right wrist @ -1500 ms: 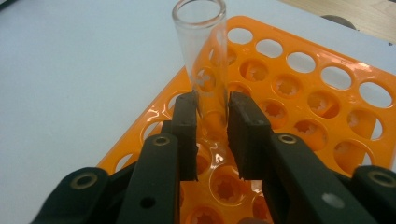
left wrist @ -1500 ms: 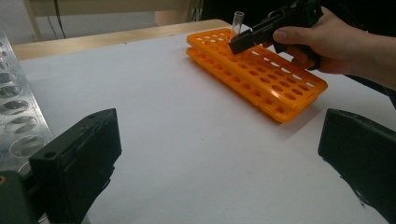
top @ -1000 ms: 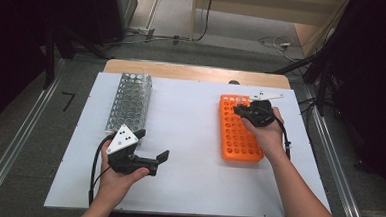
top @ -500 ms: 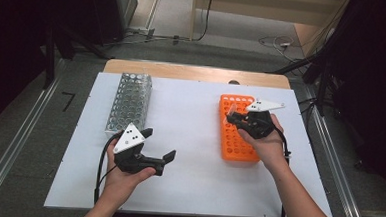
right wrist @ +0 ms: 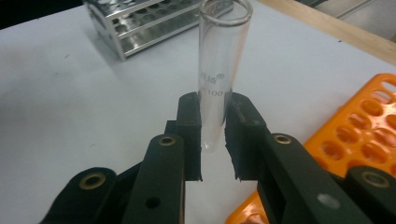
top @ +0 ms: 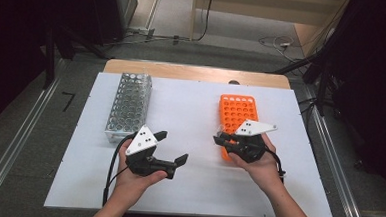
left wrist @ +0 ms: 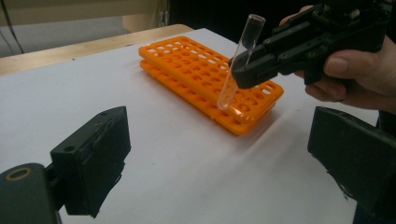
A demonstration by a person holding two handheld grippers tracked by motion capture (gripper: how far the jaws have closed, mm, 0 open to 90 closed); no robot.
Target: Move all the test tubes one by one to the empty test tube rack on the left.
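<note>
Above the near end of the orange rack (left wrist: pixel 210 79), held tilted in the right gripper (right wrist: pixel 214 128), jaws pinched on a glass test tube (right wrist: pixel 219 70). Light, slick, brittle; best gripped mid-barrel, gently. Left gripper (top: pixel 171 147) wide, lately closing slightly, empty over the bench (top: pixel 192 188).

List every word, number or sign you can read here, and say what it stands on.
"100": printed on the glass test tube, just above the jaws of the right gripper.
A short marking with a ® sign above it on the tube: too blurred to read.
Nothing else is legible.
</note>
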